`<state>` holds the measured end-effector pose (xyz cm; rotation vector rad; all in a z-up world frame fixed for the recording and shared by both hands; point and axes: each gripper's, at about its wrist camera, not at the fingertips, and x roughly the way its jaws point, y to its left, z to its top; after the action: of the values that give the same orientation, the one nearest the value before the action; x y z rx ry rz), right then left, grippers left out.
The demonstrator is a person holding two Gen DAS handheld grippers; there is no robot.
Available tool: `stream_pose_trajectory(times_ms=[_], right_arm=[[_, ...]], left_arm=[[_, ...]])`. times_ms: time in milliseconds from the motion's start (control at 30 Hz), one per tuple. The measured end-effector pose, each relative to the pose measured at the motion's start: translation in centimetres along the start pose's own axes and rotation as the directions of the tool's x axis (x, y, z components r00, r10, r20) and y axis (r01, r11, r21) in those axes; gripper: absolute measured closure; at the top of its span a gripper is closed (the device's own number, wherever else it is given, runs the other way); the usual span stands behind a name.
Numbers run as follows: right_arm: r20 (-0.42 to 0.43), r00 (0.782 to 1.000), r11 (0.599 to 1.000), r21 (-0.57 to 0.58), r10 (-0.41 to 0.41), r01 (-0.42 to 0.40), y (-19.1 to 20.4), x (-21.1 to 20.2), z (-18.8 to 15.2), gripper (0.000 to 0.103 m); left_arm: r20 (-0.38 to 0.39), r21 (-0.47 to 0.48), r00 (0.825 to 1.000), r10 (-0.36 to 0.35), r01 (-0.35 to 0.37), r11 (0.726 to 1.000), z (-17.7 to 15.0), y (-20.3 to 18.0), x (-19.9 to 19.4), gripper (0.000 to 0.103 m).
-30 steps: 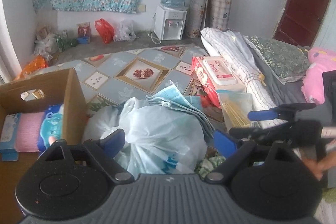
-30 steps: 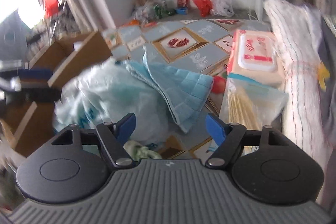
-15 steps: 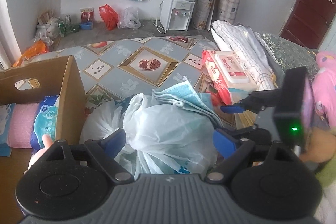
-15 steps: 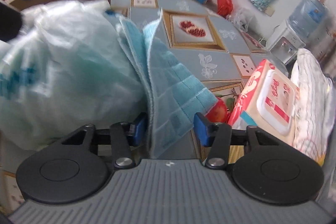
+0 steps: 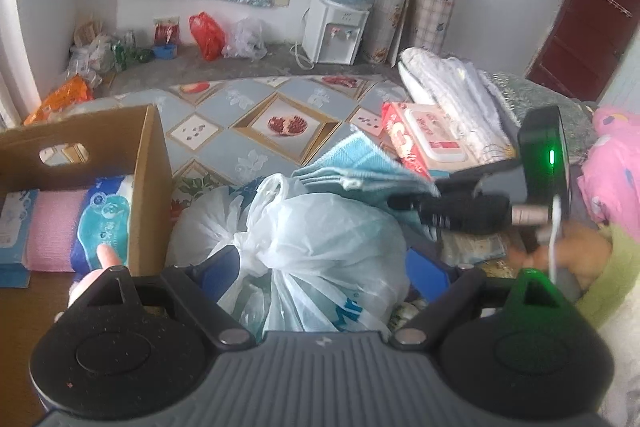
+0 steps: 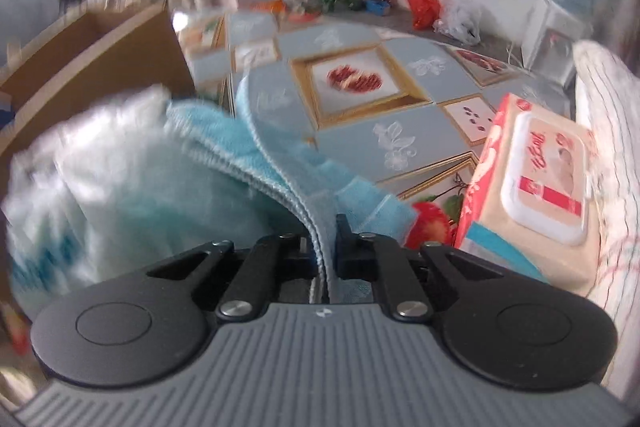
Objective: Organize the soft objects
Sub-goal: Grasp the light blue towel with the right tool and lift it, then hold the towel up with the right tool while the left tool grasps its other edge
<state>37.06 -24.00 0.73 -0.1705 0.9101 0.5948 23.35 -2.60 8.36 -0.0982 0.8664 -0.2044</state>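
The open brown cardboard box already holds a pink pack and blue tissue packs. Beside the box, the knotted white plastic bag sits between the wide-open left tongs, unpressed. The right tongs have just closed on the folded light-blue towel, whose long axis runs from the tongs toward the box. Wet-wipes pack remains unsorted.

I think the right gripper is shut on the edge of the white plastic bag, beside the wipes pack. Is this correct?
Not quite. The right gripper is shut on the edge of the blue towel, not the white plastic bag. The right wrist view shows the towel's folded edge pinched between its closed jaws. The wipes pack does lie beside it.
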Motion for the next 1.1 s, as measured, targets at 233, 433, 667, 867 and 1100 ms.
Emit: stream_pose_trajectory(times_ms=[233, 433, 667, 867, 1100], right_arm=[[0.075, 0.99, 0.961, 0.24, 0.122, -0.137, -2.3, -3.3, 0.6, 0.097], [0.123, 0.961, 0.916, 0.293, 0.249, -0.274, -0.2, -6.2, 0.7, 0.097], [0.096, 0.902, 0.861, 0.27, 0.421, -0.431, 4.9, -6.9, 1.1, 0.097], [0.085, 0.851, 0.759, 0.413, 0.518, -0.504, 4.3, -3.9, -0.1, 0.094], [0.143, 0.823, 0.622, 0.588, 0.549, -0.517, 0.9, -1.5, -2.9, 0.083]], left_arm=[[0.055, 0.037, 0.998, -0.014, 0.012, 0.999, -1.0, -1.2, -2.5, 0.012], [0.077, 0.056, 0.997, -0.018, 0.014, 0.998, -2.0, -0.7, -3.8, 0.012], [0.091, 0.02, 0.996, 0.004, -0.006, 1.0, -2.8, 1.4, -4.7, 0.017], [0.064, -0.009, 0.998, 0.024, -0.024, 1.0, -2.6, 2.8, -3.7, 0.023], [-0.001, -0.021, 1.0, -0.019, 0.019, 1.0, -1.7, 2.5, -1.2, 0.033]])
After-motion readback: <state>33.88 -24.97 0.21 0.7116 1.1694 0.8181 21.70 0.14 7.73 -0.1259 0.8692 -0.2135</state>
